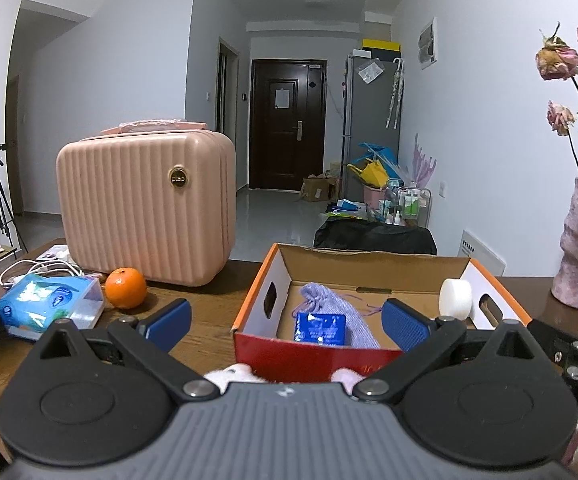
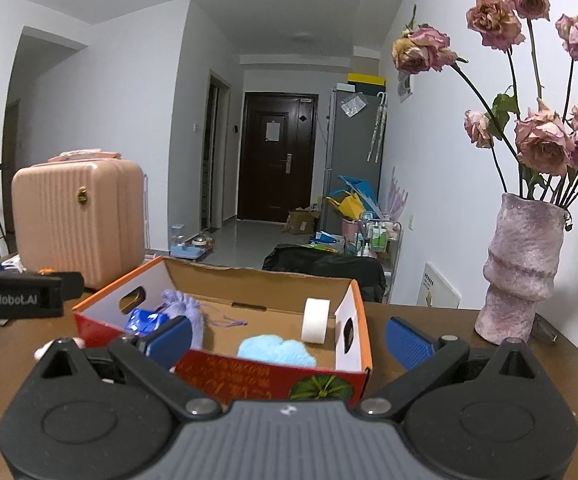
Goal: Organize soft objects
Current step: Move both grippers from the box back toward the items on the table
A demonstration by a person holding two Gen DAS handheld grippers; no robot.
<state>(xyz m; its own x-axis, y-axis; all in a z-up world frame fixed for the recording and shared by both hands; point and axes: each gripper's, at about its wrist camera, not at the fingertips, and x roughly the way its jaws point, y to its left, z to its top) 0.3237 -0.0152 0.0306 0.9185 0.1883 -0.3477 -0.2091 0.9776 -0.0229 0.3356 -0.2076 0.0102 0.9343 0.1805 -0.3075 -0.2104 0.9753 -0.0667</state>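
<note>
Open cardboard box point(image 2: 359, 308) holds lavender pouch point(image 2: 187, 312) — blue fluffy thing point(image 2: 275, 352) nearby.

A home, a lived-in flat: entrance door point(image 1: 287, 122) at 12 o'clock, fridge point(image 1: 371, 120) at 1, dried roses in a vase point(image 2: 519, 276) at 3, suitcase point(image 1: 145, 204) at 10.

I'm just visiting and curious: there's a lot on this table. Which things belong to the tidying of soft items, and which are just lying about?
Part of the job:
cardboard box
purple pouch
blue packet
light blue fluffy thing
left gripper and right gripper, both open and empty

Probably just lying about:
pink case
orange
tissue pack
vase
white roll, in the box though
</note>
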